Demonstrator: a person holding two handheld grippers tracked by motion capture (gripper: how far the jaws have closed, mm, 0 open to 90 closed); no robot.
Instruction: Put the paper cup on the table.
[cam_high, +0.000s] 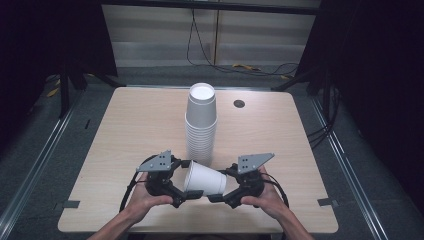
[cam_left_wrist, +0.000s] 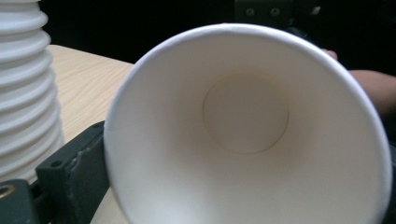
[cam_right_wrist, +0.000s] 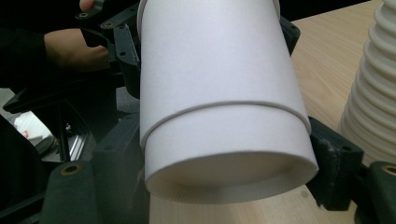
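High view: a white tapered paper cup (cam_high: 205, 179) lies on its side, held above the near edge of the pale wooden table (cam_high: 130, 125), between the left gripper (cam_high: 184, 196) at its open mouth end and the right gripper (cam_high: 216, 196) at its base end. Just behind it stands a tall stack of nested white paper cups (cam_high: 201, 125). In the right gripper view a rim line partway along the wall suggests two cups nested. Each gripper's black jaws close on the cup's wall. Judged light, thin-walled and easily crushed; the stiffer rolled rim and base ring are the safer holds, under gentle pressure.
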